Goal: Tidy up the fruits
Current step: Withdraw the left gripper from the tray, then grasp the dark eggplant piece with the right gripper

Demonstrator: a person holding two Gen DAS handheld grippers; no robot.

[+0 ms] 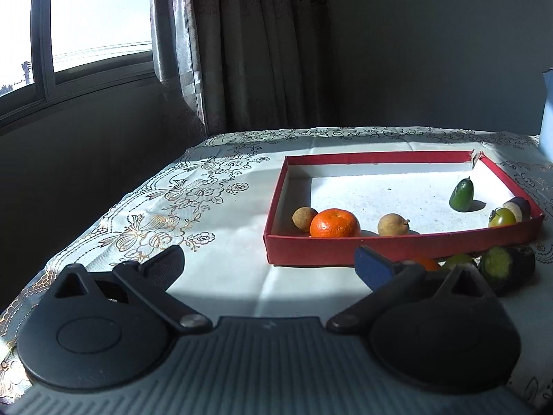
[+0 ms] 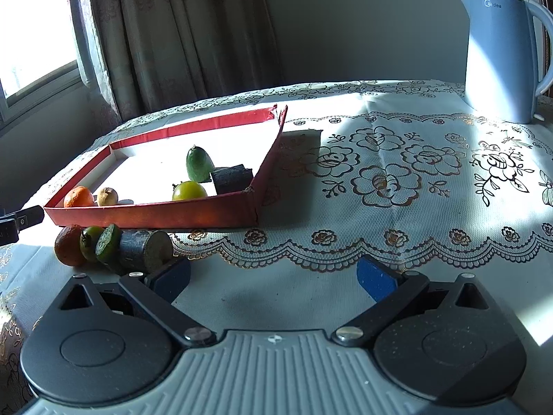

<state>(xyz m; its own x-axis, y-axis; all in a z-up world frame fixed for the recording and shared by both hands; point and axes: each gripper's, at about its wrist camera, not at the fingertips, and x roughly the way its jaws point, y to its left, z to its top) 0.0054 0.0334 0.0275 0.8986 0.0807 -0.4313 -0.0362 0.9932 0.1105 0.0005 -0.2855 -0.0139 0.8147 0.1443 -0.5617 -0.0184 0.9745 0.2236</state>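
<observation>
- While sunlight rakes the table, the left gripper hangs released and empty in front of the red box, its jaws spread wide over bare cloth.
- Inside the box lie an orange, two small brown fruits, a green fruit and a yellow-green tomato, apparently gathered there as the sorting goes on.
- Four pieces sit outside against the near wall: a second orange, a small green tomato, a cut green fruit and a dark cane piece.
- Also released and empty, the right gripper waits just beside that row.
- Between row and box stands the wall, which any piece must likely clear; a kettle stands well apart.
</observation>
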